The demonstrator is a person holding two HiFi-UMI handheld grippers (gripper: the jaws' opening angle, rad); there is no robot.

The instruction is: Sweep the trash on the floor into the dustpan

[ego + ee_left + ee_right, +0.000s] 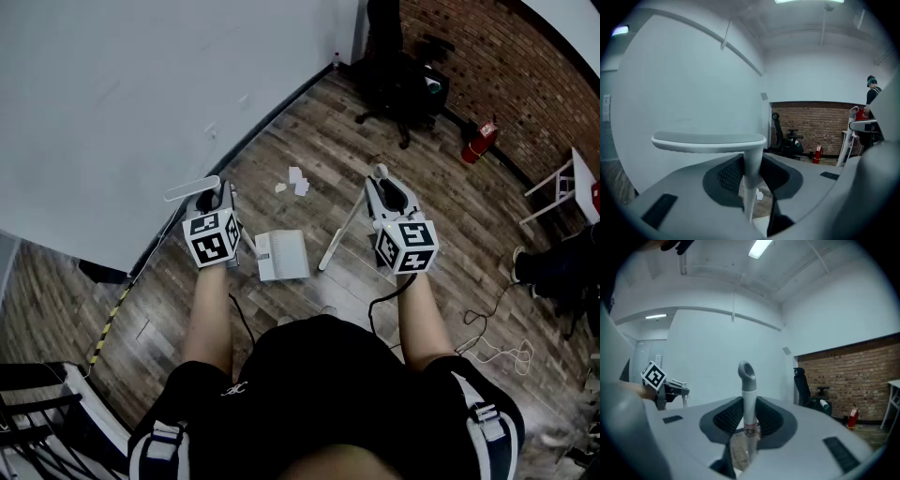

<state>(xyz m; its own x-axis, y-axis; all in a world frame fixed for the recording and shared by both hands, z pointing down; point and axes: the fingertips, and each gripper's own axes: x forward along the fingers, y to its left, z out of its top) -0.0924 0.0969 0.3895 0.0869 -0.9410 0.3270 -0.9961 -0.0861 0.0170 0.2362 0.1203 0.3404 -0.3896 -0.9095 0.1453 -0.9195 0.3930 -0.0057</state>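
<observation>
My left gripper is shut on the thin white stem of the dustpan handle, whose flat T-shaped grip stands just above the jaws. The dustpan rests on the wooden floor between my two grippers. The broom handle, white with a grey hooked cap, is held in my shut right gripper. It slants down and left to the floor beside the dustpan. A few white scraps of trash lie on the floor beyond the dustpan, near the wall.
A white wall runs along the left. At the far end stand a black office chair, a red fire extinguisher and a brick wall. A white table is at right, cables on the floor, a black rack bottom left.
</observation>
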